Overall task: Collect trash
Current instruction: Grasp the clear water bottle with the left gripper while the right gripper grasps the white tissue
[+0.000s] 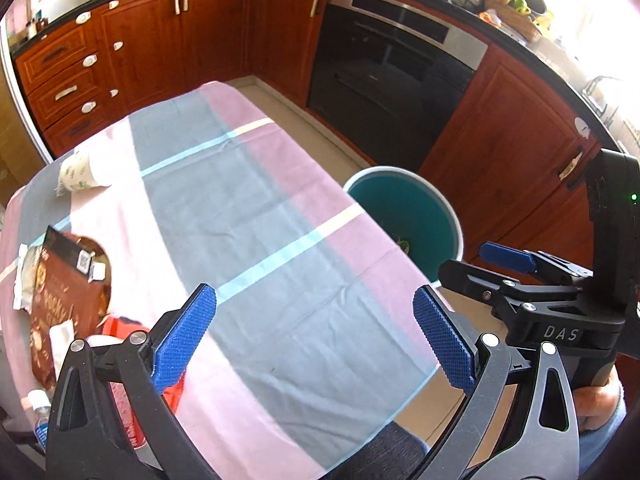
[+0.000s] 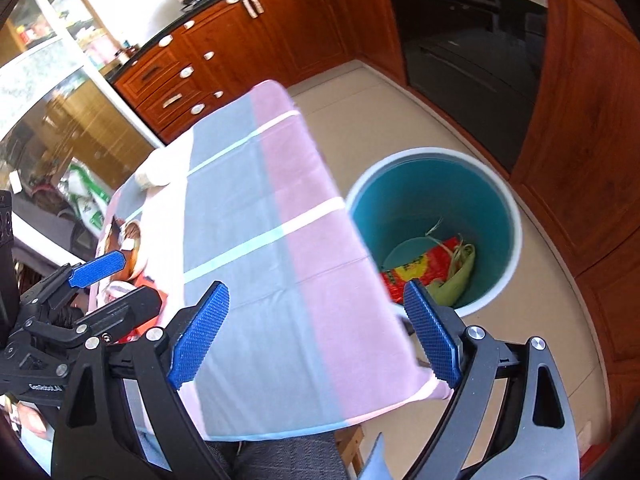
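Blue ribbed pads are standing wide apart on both tools: the left gripper (image 1: 316,336) and the right gripper (image 2: 316,332) are each hanging empty above the near end of the table (image 1: 256,200), jaws spread, nothing between them. The trash is lying along the table's left edge: a paper cup (image 1: 82,172) on its side at the far corner, a brown snack box (image 1: 64,296) with torn white wrappers around it, a red packet (image 1: 120,326) just beside the left pad, and a small plastic bottle (image 1: 40,408) at the near corner. The teal bin (image 2: 436,232) is sitting on the floor just off the table's right edge, already holding a red wrapper (image 2: 420,268) and some pale green husks.

The step in hand looks like choosing the next piece. The left gripper is nearest the pile, so it would do well swinging left and down onto the red packet, pinching a raised fold rather than scraping flat cloth. The carry then crosses the table, so the right gripper should be keeping out of that path, and the release should come only once the piece is over the bin mouth.
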The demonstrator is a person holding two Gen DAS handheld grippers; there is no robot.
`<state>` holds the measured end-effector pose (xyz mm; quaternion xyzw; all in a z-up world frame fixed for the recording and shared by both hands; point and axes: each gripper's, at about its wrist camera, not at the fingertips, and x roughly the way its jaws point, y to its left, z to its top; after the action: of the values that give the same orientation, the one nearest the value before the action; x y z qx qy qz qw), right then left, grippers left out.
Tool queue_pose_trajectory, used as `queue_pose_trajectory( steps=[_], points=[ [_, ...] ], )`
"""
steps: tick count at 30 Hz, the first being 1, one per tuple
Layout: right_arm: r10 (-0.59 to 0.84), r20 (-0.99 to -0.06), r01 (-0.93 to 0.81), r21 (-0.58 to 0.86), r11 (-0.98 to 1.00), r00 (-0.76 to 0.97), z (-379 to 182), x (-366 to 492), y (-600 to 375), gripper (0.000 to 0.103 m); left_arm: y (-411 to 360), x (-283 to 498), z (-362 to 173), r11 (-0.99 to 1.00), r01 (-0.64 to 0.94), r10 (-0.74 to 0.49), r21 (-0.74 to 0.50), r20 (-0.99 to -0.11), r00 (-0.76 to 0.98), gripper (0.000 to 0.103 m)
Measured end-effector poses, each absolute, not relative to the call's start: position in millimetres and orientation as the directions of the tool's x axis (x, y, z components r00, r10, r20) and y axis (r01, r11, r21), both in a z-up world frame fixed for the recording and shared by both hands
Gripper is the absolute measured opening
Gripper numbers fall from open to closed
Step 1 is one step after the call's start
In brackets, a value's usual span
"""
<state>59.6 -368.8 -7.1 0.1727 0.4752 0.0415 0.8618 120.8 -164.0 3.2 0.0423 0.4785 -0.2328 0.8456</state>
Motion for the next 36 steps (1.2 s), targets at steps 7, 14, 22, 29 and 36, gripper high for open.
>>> queue_pose_trajectory(
  steps=[7, 14, 22, 29, 36],
  points=[
    [0.29, -0.809, -0.022, 0.325, 0.946, 0.511, 2, 53, -295, 0.085, -78, 90, 2, 0.932, 0.351, -0.264, -0.086, -0.826, 0.498, 0.099],
    [0.332, -0.823, -0.13, 0.308, 0.943, 0.461, 3, 51, -221, 0.085, 11, 70, -12, 0.965, 0.261, -0.153, -0.018, -0.847, 0.508, 0.099],
    [0.357, -0.848, -0.227, 0.286, 0.931, 0.393, -5, 53, -152, 0.085, 94, 41, -48, 0.991, 0.125, -0.091, -0.038, -0.886, 0.455, 0.099],
    [0.374, -0.86, -0.286, 0.282, 0.916, 0.347, -13, 48, -109, 0.085, 112, 37, -76, 0.991, 0.098, -0.118, -0.086, -0.912, 0.392, 0.099],
    [0.372, -0.852, -0.387, 0.224, 0.894, 0.368, 1, 50, -64, 0.085, 129, 33, -78, 0.983, 0.085, -0.186, -0.165, -0.886, 0.426, 0.069]
  ],
)
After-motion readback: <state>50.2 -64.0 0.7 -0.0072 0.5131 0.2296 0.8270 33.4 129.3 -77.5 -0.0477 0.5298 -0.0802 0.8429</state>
